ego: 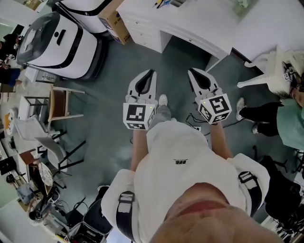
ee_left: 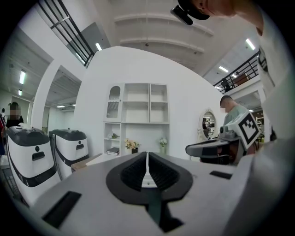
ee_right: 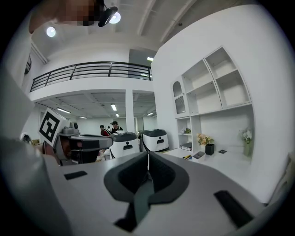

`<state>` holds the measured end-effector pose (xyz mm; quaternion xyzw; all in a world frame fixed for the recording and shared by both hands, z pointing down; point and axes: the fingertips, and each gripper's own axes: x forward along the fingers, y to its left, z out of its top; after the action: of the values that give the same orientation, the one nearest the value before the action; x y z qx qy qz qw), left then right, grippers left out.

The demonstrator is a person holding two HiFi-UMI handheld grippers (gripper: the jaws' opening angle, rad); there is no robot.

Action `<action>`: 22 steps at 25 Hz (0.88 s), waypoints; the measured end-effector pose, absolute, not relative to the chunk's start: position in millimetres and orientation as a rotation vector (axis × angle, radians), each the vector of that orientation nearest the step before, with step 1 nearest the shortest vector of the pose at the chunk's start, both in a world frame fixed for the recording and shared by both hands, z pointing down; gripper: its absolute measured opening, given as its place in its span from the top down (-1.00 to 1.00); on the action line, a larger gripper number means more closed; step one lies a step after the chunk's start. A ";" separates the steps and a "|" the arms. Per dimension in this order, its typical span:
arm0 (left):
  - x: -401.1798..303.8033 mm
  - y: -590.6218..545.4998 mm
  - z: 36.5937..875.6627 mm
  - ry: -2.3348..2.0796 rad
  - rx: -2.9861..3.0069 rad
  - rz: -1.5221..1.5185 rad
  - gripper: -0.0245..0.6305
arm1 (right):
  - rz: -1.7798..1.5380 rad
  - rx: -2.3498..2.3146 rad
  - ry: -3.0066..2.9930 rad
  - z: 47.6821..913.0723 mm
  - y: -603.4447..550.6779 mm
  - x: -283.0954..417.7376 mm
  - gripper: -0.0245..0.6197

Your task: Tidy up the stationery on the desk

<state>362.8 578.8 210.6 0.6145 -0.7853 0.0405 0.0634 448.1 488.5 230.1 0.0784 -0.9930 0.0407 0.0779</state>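
— A big white room with a grey floor (ego: 109, 95). The person stands on that floor, back from the white table (ego: 204, 19). Where's the stationery?

— Far side of the table, near its back edge: a few pens (ego: 161, 4) at the very top of the head view. The right gripper view shows them too, beside a small dark tray (ee_right: 199, 155).

— And the claws?

— The left claw (ego: 151, 74) has its jaws pressed together with nothing between them. The right claw (ego: 194, 75) is the same, closed and empty. Both are held out over the floor, well apart from the table.

— Which way do the pens lie from them?

— Straight ahead and beyond the table's near edge, roughly between the lines the two claws point along. From the right claw they sit a little to the right of its jaws. The left gripper view doesn't show them clearly.

— So which goes?

— Neither is plainly nearer. I'd favour the right, since it has them in sight. The pens' long axis is too small to read, so any wrist turn has to wait until closer.
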 end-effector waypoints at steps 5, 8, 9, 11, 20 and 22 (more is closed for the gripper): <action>325.6 551.7 213.4 -2.359 1.860 0.127 0.93 | 0.128 0.246 -2.959 233.7 458.1 411.2 0.93; 300.0 536.7 213.9 -2.358 1.854 0.127 0.93 | 0.137 0.250 -2.951 235.1 441.1 386.7 0.93; 291.5 532.0 214.3 -2.357 1.851 0.127 0.93 | 0.140 0.250 -2.948 235.3 436.2 378.7 0.93; 274.4 522.6 215.5 -2.354 1.846 0.126 0.93 | 0.144 0.251 -2.943 236.0 427.1 362.7 0.93; 208.9 474.4 222.4 -2.318 1.877 0.132 0.93 | 0.168 0.303 -2.928 240.6 384.4 300.2 0.93; 194.8 464.0 223.7 -2.310 1.890 0.136 0.93 | 0.174 0.323 -2.926 242.3 374.0 287.5 0.93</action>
<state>194.8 464.0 223.7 0.6308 -0.7708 0.0454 0.0768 287.5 374.0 242.3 0.1089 -0.9876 0.0589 0.0960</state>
